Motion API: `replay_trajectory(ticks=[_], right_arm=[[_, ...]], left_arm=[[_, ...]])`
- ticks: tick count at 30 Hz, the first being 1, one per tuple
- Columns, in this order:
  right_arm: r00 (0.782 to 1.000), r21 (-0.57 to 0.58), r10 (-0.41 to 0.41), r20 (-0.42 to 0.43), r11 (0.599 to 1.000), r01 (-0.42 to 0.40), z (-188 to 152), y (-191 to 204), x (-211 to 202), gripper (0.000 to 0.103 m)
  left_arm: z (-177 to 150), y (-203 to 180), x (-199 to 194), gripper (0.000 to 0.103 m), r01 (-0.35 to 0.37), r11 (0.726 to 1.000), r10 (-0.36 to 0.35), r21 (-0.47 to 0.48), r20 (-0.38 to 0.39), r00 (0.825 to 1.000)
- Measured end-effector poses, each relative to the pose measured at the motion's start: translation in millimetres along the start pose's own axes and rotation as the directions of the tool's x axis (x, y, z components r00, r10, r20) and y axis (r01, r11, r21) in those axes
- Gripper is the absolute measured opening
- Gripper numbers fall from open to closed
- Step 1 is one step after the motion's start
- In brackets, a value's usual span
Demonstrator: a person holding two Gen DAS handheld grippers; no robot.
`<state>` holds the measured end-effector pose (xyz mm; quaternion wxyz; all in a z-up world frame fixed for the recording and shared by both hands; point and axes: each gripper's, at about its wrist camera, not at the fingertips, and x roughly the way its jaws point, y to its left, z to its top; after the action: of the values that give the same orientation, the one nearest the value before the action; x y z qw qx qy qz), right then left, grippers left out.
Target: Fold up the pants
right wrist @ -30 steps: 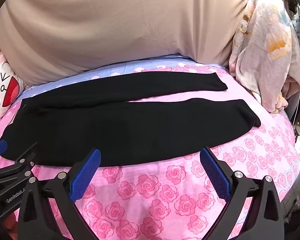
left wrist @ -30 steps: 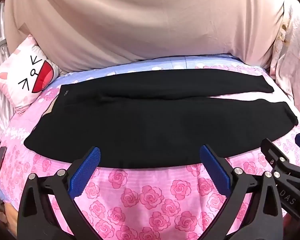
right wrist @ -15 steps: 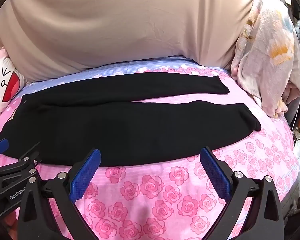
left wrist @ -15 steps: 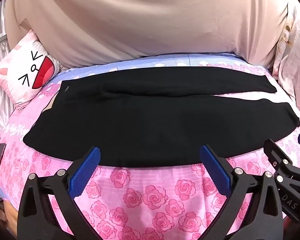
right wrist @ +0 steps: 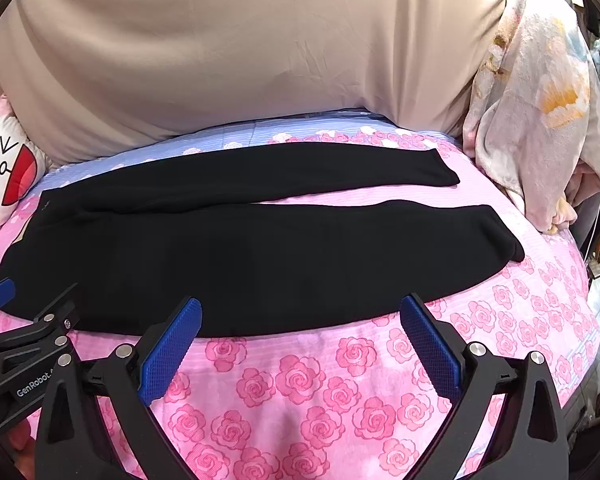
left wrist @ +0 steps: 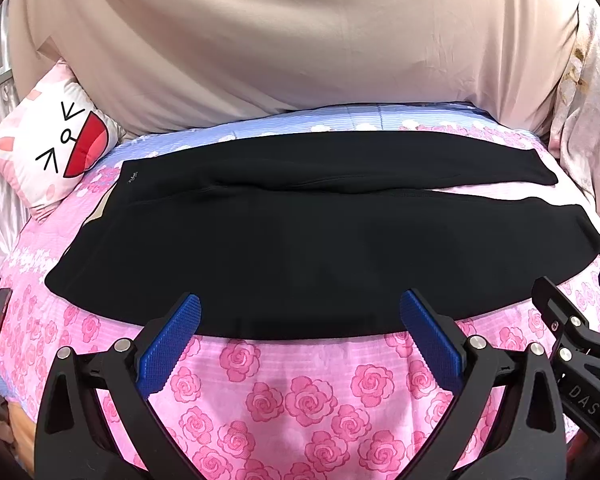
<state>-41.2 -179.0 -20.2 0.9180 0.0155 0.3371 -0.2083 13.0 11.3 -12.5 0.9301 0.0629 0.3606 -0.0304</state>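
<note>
Black pants (left wrist: 320, 248) are lying flat across the rose-print bedsheet (left wrist: 300, 392), filling the middle of both views, waistband toward the left of the frame and the two legs running out to the right. The far leg is sitting higher in the picture, the near leg lower and wider, and a thin wedge of pink sheet is showing between them toward the right. In the left wrist view the left gripper (left wrist: 300, 340) is hovering at the bottom centre, its blue pads (left wrist: 168, 348) spread wide apart and gripping nothing, the tips just over the near hem of the pants. Same story in the right wrist view: the right gripper (right wrist: 300, 340) is hanging at the bottom centre with blue fingers splayed and empty, tips overlapping the near edge of the fabric. Each gripper is peeking into the other's picture, at the lower right in the left view and the lower left in the right view. A cartoon-face pillow (left wrist: 48, 148) is resting at the upper left, a beige sheet (left wrist: 300, 40) is draping across the top, and a pale floral blanket (right wrist: 540, 120) is bunching at the upper right.
</note>
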Motion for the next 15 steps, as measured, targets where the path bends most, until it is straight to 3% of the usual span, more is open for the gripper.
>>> replay_trajectory(ticks=[15], right_arm=[[1.0,-0.001,0.003,0.001,1.0,-0.003,-1.2,-1.3,1.4,0.098]], left_arm=[[3.5,-1.1,-0.6,0.098,-0.006,1.0,0.006,0.003,0.002,1.0]])
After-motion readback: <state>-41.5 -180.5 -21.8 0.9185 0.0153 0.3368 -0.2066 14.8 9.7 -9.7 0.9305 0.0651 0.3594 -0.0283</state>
